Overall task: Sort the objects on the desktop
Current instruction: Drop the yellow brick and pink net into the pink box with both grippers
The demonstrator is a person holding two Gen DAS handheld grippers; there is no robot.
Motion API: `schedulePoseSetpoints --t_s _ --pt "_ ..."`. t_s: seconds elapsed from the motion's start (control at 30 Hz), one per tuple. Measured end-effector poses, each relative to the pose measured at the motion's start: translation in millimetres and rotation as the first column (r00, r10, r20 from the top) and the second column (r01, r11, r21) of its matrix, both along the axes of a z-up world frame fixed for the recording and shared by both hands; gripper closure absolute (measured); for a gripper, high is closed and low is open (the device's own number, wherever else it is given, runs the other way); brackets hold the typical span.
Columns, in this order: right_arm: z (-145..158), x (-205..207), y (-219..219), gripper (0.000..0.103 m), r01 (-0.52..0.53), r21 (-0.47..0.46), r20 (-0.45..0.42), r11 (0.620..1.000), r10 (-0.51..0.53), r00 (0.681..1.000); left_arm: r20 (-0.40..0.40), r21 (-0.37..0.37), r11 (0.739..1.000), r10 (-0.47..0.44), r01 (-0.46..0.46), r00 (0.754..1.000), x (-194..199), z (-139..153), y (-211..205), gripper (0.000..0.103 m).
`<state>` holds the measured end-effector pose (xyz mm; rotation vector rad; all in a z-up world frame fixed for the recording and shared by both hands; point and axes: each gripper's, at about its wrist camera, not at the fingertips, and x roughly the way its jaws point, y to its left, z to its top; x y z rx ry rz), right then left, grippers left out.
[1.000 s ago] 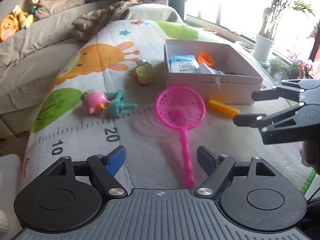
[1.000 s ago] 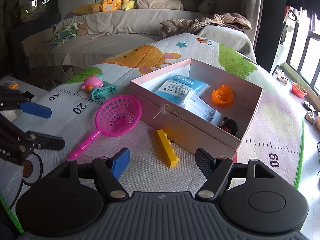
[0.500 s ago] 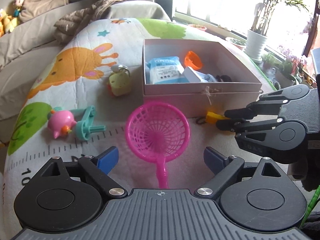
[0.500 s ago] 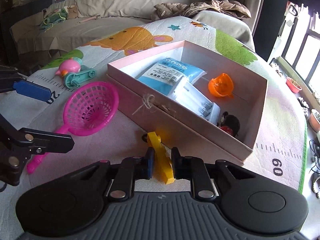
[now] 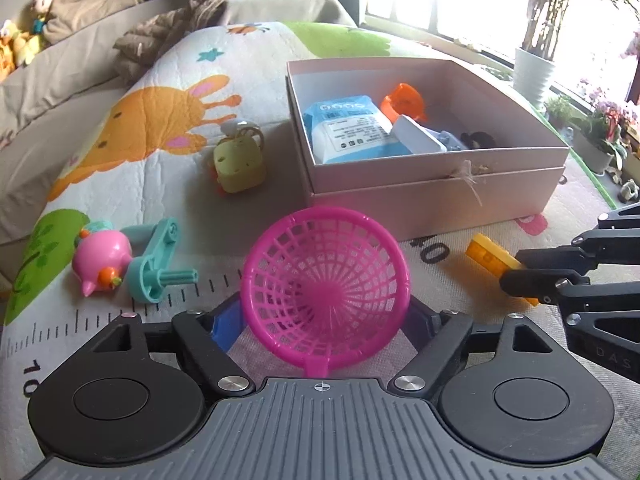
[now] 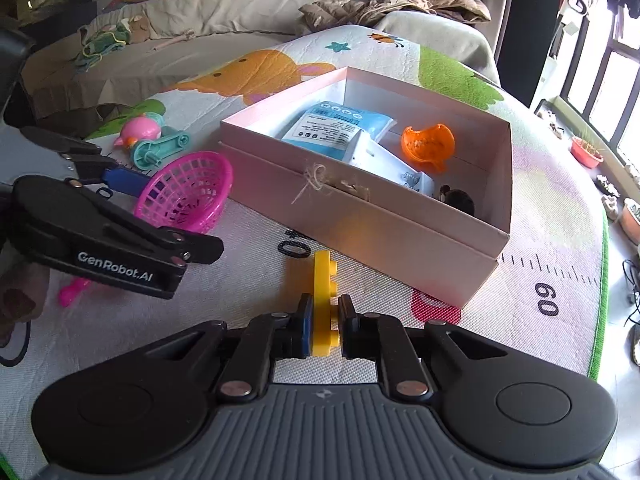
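Surface: quilted cartoon-print mat (image 5: 168, 168)
Left gripper (image 5: 324, 320): closing around pink lattice plastic net (image 5: 324, 280)
Right gripper (image 6: 323, 330): clamped on studded yellow brick (image 6: 325, 300)
Box (image 6: 360, 216): matte pink cardboard

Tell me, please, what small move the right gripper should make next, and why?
Probably lift the yellow brick toward the pink box: the right gripper is shut on it, and the brick lies on the mat just before the open box.

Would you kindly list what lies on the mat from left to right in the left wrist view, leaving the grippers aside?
Pink pig toy → teal crank → yellow toy → pink net → yellow brick. The pink box spans above the net and the brick, so I leave it out.
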<state>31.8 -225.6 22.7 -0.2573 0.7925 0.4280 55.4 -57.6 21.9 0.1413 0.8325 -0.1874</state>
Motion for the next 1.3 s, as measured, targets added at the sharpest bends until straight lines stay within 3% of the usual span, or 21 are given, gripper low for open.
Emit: schedulePoseSetpoints --t_s 0.23,0.4,0.6,0.7,0.77,0.9,1.1,1.3 --pt "26 -28 -14 0.091 -0.005 0.049 0.027 0.999 0.004 1.0 0.036 -0.011 0.997 -0.071 0.072 0.997 -47 25 3 0.019" --pt "73 -43 -45 0.091 0.036 0.123 0.122 0.992 -0.052 0.991 0.139 -0.068 0.981 -0.17 0.181 0.976 -64 79 -9 0.019" --pt "124 -34 -77 0.091 0.126 0.201 0.27 0.972 -0.179 0.946 0.245 -0.118 0.964 -0.202 0.236 0.948 3 122 -45 0.019" --pt "131 -19 -86 0.091 0.155 0.214 0.288 0.964 -0.214 0.933 0.263 -0.202 0.957 -0.154 0.21 0.952 55 129 -63 0.017" --pt "131 -4 -88 0.091 0.168 0.22 0.281 0.961 -0.227 0.933 0.254 -0.245 0.948 -0.139 0.202 0.957 86 129 -70 0.009" --pt "122 24 -94 0.091 0.213 0.219 0.245 0.952 -0.265 0.933 0.221 -0.284 0.942 -0.117 0.179 0.968 103 120 -55 0.006" --pt "99 66 -92 0.091 0.232 0.249 0.127 0.94 -0.269 0.955 0.21 -0.198 0.975 -0.055 0.098 0.976 61 87 -6 0.004" --pt "74 104 -58 0.09 0.21 0.282 -0.006 0.936 -0.218 0.976 0.185 -0.117 0.992 -0.015 0.037 0.983 5 48 23 0.003"
